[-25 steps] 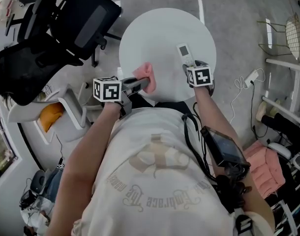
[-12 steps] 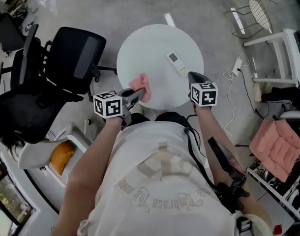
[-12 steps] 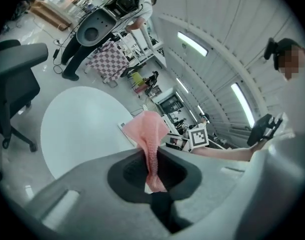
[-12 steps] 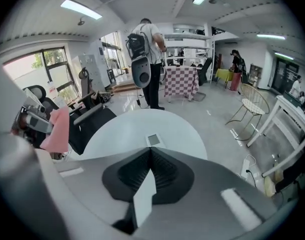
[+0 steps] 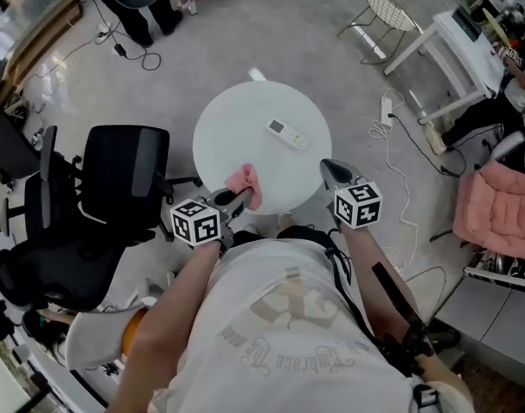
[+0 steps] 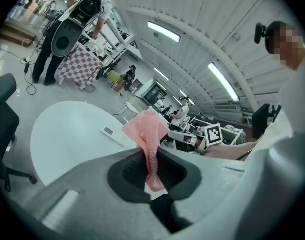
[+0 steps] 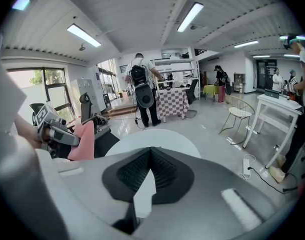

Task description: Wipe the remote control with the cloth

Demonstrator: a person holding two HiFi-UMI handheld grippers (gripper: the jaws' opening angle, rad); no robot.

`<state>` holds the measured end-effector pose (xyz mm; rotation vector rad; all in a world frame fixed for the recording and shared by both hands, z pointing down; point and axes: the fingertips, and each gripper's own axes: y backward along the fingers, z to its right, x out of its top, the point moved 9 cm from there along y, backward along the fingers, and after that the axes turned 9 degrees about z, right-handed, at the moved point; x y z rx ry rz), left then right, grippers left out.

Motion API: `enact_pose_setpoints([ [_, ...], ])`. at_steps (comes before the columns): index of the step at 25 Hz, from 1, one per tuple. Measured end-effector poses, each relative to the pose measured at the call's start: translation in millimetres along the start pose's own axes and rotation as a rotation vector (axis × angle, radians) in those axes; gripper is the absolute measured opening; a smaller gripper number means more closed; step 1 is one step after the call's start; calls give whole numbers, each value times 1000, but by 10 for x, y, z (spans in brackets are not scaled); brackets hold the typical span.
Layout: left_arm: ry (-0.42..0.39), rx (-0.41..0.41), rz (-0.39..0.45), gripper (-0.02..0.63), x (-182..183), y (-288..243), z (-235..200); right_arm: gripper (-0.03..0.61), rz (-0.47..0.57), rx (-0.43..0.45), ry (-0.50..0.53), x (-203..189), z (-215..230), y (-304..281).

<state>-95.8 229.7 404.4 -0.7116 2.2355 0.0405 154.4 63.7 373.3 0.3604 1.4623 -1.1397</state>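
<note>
The white remote control (image 5: 287, 133) lies by itself on the round white table (image 5: 245, 119), right of its middle. My left gripper (image 5: 242, 199) hangs over the table's near edge, shut on a pink cloth (image 5: 245, 185). In the left gripper view the cloth (image 6: 147, 129) is pinched between the jaws and bunches up above them, with the remote (image 6: 112, 133) beyond on the tabletop. My right gripper (image 5: 330, 170) is shut and empty, off the table's near right edge. In the right gripper view its jaws (image 7: 150, 156) meet with nothing between them, and the cloth (image 7: 82, 140) shows at the left.
A black office chair (image 5: 125, 170) stands left of the table. A power strip with cable (image 5: 385, 108) lies on the floor to the right, beyond it a wire chair (image 5: 385, 3) and a white desk (image 5: 452, 33). A pink cushion (image 5: 503, 209) sits far right. A person with a backpack (image 7: 142, 89) stands beyond the table.
Both grippers have lifted up and back from the tabletop. The right gripper, at the remote a second ago, has left it on the table and shut. The head view has risen.
</note>
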Motion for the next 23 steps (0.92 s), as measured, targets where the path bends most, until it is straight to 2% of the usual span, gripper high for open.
enact_pose_setpoints([
  [4, -60, -53, -41, 18, 35, -54, 83, 8, 66, -30, -39, -59, -133, 310],
  [10, -114, -111, -67, 18, 6, -106, 221, 8, 152, -9, -47, -150, -348, 658],
  [18, -190, -146, -108, 18, -93, -82, 423, 8, 178, 16, -39, -193, -526, 830],
  [23, -208, -145, -106, 18, -156, 26, 558, 8, 178, 32, -36, -193, -630, 929],
])
